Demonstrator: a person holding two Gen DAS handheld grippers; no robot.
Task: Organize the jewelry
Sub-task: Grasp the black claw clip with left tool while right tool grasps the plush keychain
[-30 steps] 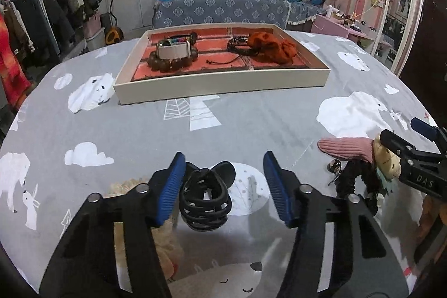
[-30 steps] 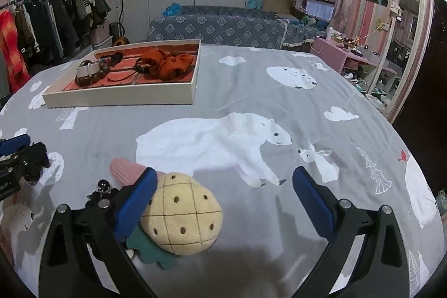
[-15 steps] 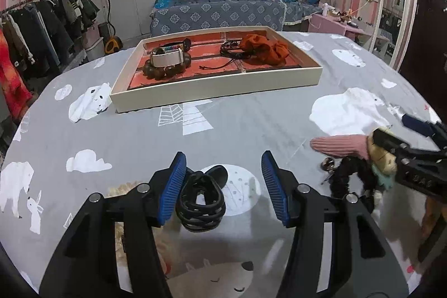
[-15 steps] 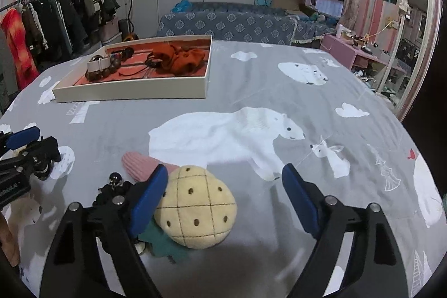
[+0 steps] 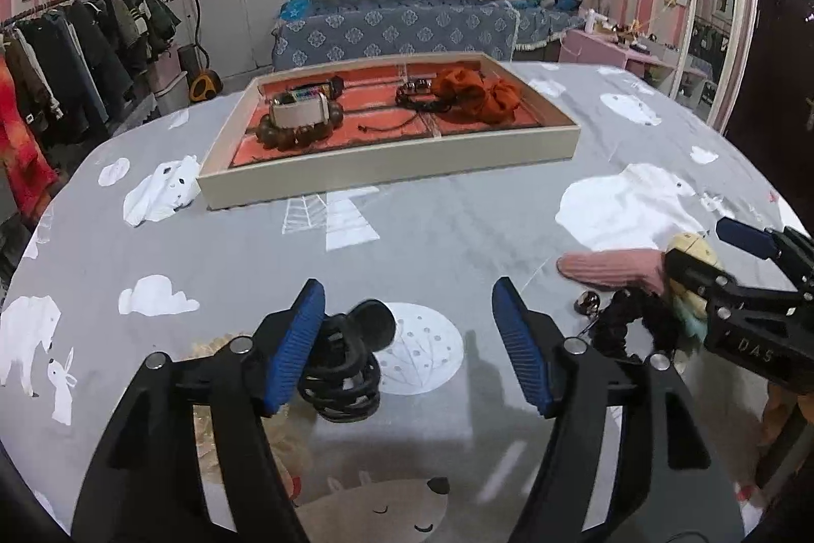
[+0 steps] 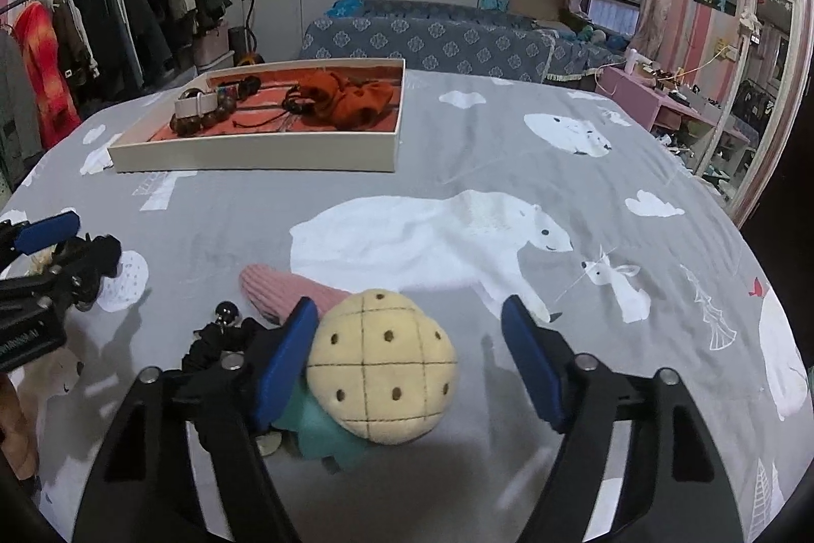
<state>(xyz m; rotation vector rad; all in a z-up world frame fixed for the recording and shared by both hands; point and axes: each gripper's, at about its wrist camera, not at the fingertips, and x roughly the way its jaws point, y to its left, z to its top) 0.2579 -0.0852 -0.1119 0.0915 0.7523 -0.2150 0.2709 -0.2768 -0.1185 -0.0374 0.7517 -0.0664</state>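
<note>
On the left, the left tongs (image 5: pixel 407 349) are held low over the grey animal-print surface (image 5: pixel 432 227), and their jaws have just been opening: they stand released, wider than half a second ago. The black claw hair clip (image 5: pixel 346 370) lies between them, against the left pad and well clear of the right one, so it is bracketed but not gripped. A pale fuzzy item is partly hidden beneath the left finger; what it is cannot be told.

Further back, the cream tray (image 5: pixel 386 171) with its orange lining already carries a wooden bead bracelet (image 5: pixel 297 125), a dark cord bracelet (image 5: pixel 422 97) and an orange scrunchie (image 5: pixel 478 92).

To the right, the right tongs (image 6: pixel 409 360) have just been closing. The plush pineapple hair tie (image 6: pixel 381 365) sits between the jaws, touching the left pad, while a gap is left at the right pad, so nothing is yet clenched. A pink knitted piece (image 6: pixel 285 293) and a black scrunchie with a small bell (image 6: pixel 224 339) lie just beside it.

It is judged that the pineapple piece is about to be taken, while the clip's grasp is being reset; both remain well apart from the tray.
</note>
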